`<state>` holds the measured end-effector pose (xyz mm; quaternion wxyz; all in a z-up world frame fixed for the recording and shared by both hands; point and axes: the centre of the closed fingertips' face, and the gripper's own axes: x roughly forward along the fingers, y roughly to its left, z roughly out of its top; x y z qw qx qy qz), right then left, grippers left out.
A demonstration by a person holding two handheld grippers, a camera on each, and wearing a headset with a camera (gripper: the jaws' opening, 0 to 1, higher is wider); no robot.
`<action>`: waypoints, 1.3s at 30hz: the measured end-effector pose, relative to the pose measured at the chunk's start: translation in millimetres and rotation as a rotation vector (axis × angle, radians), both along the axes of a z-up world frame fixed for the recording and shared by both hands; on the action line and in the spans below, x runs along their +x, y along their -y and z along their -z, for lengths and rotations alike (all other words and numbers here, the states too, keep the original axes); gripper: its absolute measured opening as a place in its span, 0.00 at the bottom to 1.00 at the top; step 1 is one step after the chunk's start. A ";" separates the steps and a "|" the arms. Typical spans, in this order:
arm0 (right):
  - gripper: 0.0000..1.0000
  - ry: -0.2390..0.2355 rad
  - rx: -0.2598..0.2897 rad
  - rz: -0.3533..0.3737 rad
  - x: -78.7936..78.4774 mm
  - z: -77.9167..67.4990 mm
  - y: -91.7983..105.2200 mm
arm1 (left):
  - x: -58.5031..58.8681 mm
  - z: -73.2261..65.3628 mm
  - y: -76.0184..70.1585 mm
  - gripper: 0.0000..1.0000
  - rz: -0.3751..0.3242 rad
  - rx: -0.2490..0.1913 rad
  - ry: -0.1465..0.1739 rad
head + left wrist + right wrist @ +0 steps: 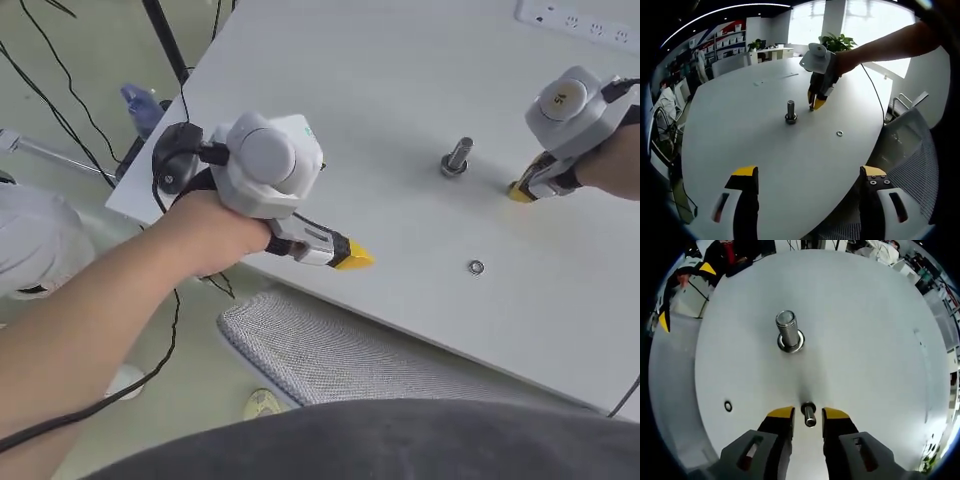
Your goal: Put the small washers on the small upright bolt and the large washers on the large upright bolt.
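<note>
One small silver washer [476,267] flat on table [400,120]; left gripper [808,172] wide-jawed, right gripper [520,192] narrow astride small bolt [809,418].

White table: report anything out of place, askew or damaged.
Nothing looks damaged or askew. The large threaded steel bolt and small steel bolt stand upright. One small silver washer lies loose on the white table, off both bolts.

Little can be read. The round tan sticker [563,98] on top of the right gripper [520,190] bears two dark characters, perhaps "51", but too blurred to be sure. A tiny green mark [310,128] on the left gripper [355,258] is illegible. In the left gripper view, a red-and-blue wall graphic [722,35] shows stripes; its letters are too small to read.
</note>
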<state>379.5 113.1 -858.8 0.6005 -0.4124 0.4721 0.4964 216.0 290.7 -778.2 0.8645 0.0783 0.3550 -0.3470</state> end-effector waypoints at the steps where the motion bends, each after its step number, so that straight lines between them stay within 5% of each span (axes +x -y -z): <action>1: 0.23 0.007 -0.002 -0.002 0.0 -2.4 0.2 | -0.1 -0.3 -0.1 0.83 0.000 0.001 0.000; 17: 0.26 -0.001 0.018 -0.004 4.9 -24.1 -1.4 | -2.2 -13.4 10.4 0.84 -0.008 -0.011 0.029; 39: 0.25 0.028 0.026 -0.047 -12.9 -47.7 -6.6 | -12.8 -15.0 14.8 0.83 -0.016 -0.011 0.033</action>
